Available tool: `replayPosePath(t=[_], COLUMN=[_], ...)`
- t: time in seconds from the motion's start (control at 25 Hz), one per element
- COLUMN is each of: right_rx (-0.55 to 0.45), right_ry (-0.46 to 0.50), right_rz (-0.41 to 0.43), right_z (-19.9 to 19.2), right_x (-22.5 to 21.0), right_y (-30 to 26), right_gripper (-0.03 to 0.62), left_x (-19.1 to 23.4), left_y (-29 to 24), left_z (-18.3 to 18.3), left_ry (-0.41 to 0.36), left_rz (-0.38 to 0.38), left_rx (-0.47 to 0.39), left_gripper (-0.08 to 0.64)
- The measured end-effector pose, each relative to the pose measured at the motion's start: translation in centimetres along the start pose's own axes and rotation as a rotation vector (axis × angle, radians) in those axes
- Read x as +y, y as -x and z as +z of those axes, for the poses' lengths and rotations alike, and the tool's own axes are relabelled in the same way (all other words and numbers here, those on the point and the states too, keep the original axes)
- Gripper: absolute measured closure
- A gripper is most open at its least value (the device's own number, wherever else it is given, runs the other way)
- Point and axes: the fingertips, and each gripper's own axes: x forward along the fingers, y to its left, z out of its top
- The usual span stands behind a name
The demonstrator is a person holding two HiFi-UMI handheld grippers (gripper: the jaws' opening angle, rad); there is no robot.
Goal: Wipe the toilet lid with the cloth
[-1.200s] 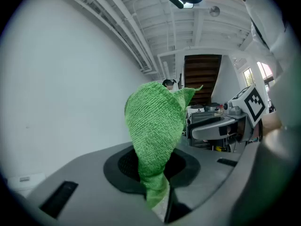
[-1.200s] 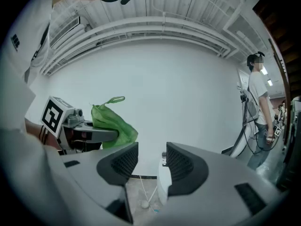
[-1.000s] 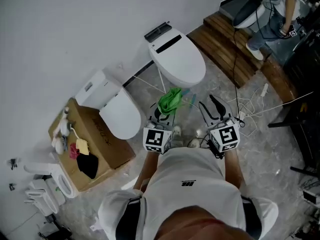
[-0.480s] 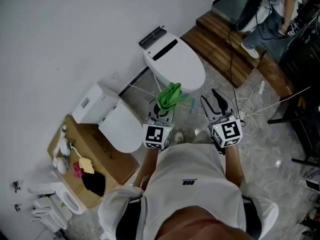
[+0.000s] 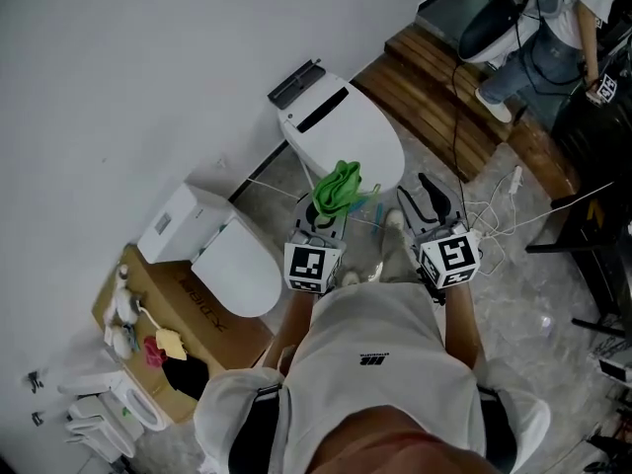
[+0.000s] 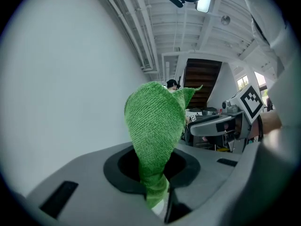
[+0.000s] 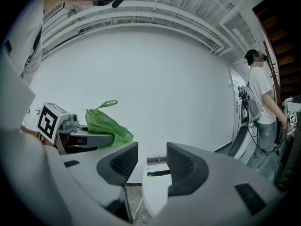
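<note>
While tight on cloth (image 6: 153, 126), left tongs (image 6: 160, 202).

Your cloth (image 5: 337, 188) is green, knit-textured and bunched, standing upright, its lower end pinched in your left gripper (image 5: 329, 217). The toilet lid (image 5: 348, 131) is white, oval and closed flat. It lies at 12 o'clock from the cloth.

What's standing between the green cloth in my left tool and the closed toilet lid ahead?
Nothing visible. The green cloth, pinched in the left tool, is close to the front edge of the toilet lid; the open right tool is off to the side.
</note>
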Motion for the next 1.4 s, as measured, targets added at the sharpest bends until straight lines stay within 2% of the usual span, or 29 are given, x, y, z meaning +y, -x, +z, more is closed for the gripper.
replayPosePath(t=[0.28,0.84,1.16,1.4], right_rx=[0.024,0.03,0.05,0.086], right_ry=[-0.019,-0.044,-0.071,-0.059], right_rz=[0.08,0.339,0.386,0.39], right_z=[-0.1,0.4,-0.6,-1.5], right_x=[-6.0,-17.0,-19.5,-19.4], right_y=[-5.6,-13.9,-16.8,-19.2], right_gripper=[0.394,0.394,0.394,0.394], left_x=[1.8,2.7,3.3,4.7], left_y=[-7.1,-19.5,-23.4,-25.3], left_z=[0.3,1.5,0.7,-0.8], left_ry=[0.01,0.021,0.031,0.059], left_rz=[0.074,0.27,0.291,0.264], left_rx=[0.017,0.064,0.091,0.117], left_gripper=[0.474,0.474,0.474,0.474])
